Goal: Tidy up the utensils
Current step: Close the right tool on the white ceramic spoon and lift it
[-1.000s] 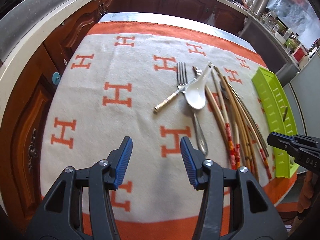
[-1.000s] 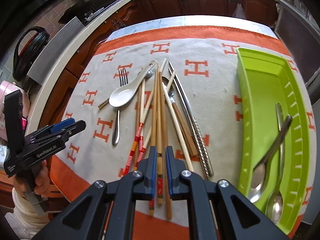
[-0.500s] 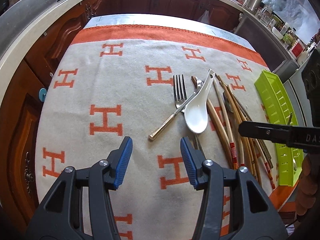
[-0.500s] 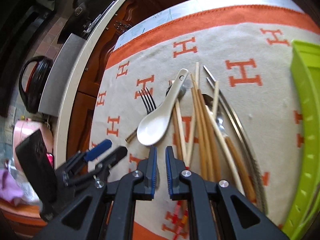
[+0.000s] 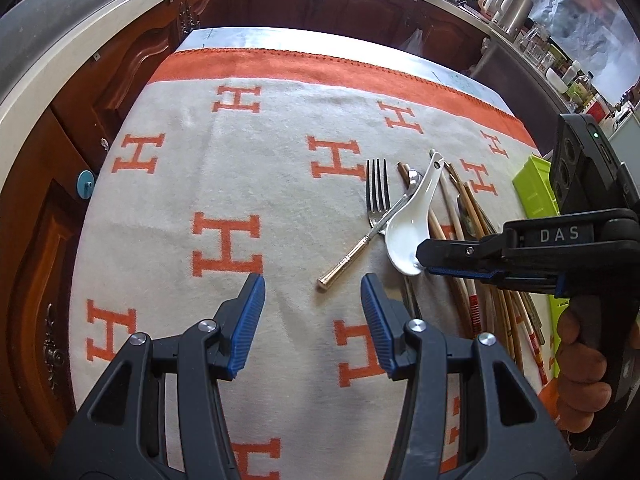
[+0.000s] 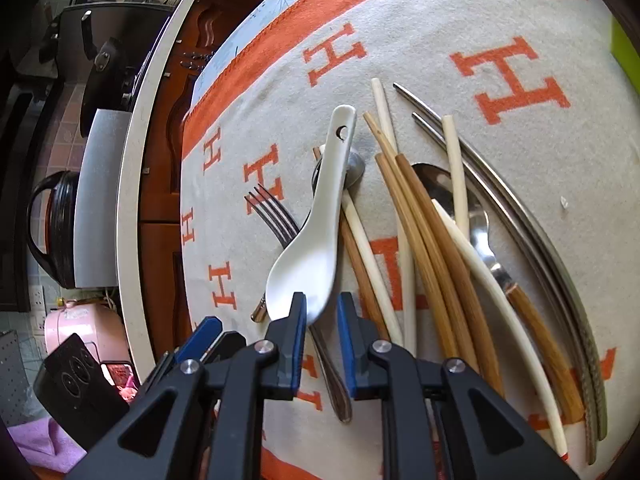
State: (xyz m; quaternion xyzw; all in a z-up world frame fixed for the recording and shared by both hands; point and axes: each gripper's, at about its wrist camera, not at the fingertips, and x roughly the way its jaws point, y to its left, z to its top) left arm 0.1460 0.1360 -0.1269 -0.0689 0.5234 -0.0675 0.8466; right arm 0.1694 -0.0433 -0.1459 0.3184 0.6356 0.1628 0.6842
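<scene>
Spoon (image 6: 308,264): white ceramic, hole in handle tip; lying on the blanket (image 5: 248,184), bowl toward the camera, handle resting over a metal spoon (image 6: 354,168) and a fork (image 5: 378,196).
Right tongs (image 6: 321,312): jaws opening, blue pads astride the spoon bowl's near rim, not pressing on it; nothing held.
Left tongs (image 5: 312,312): about half open, empty, above bare blanket, near the fork's gold handle end.
Chopsticks (image 6: 424,240): mixed pile of bamboo, ivory and steel, just right of the spoon; some crossing a second metal spoon (image 6: 460,200).
Tray (image 5: 534,188): lime green, beyond the chopsticks at the blanket's right edge, partly hidden by the right tool.
Table (image 5: 320,42): covered by a cream blanket with orange H marks.
</scene>
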